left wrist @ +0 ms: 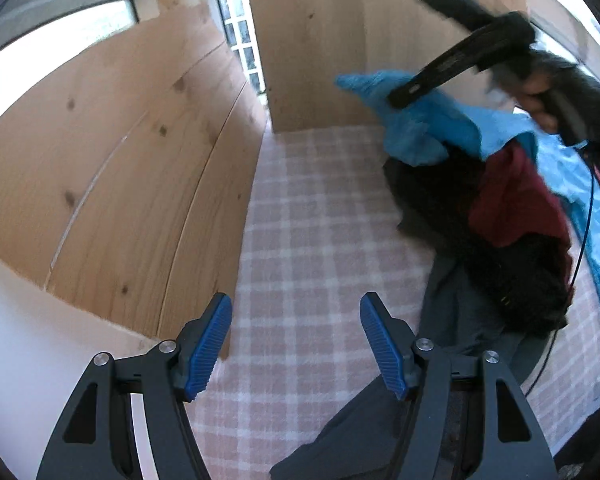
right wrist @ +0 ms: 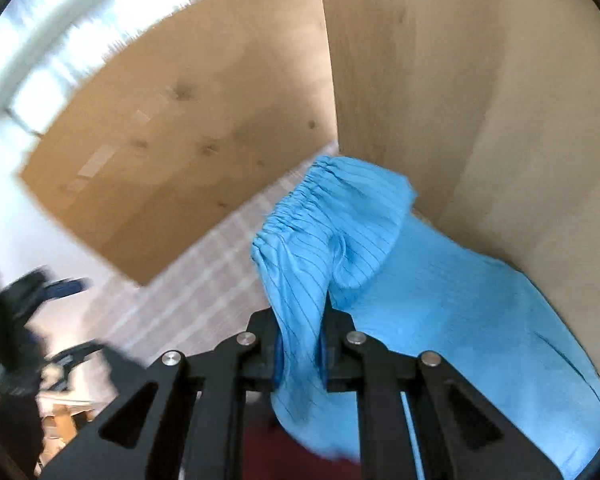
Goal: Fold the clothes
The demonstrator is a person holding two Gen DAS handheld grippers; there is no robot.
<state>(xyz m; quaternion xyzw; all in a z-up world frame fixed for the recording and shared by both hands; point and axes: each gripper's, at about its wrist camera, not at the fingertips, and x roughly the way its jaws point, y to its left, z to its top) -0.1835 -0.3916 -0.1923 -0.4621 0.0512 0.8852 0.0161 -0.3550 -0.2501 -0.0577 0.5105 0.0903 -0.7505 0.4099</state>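
Pink-checked cloth surface (left wrist: 320,240) boxed in by pale wood panels (left wrist: 140,160), window behind. Right gripper (right wrist: 300,344), raised at the far right, jaws pinching the blue striped garment (right wrist: 340,220), elastic hem up and forward, body trailing down to the pile: one maroon piece (left wrist: 512,200), black (left wrist: 440,200), possibly two dark pieces. Left gripper (left wrist: 296,344) low over the cloth, jaws spread, empty

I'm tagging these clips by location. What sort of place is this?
Probably a home bedroom: clothes are piled on a checked bed sheet enclosed by pine boards, with a window behind. The right tool grips a blue garment.
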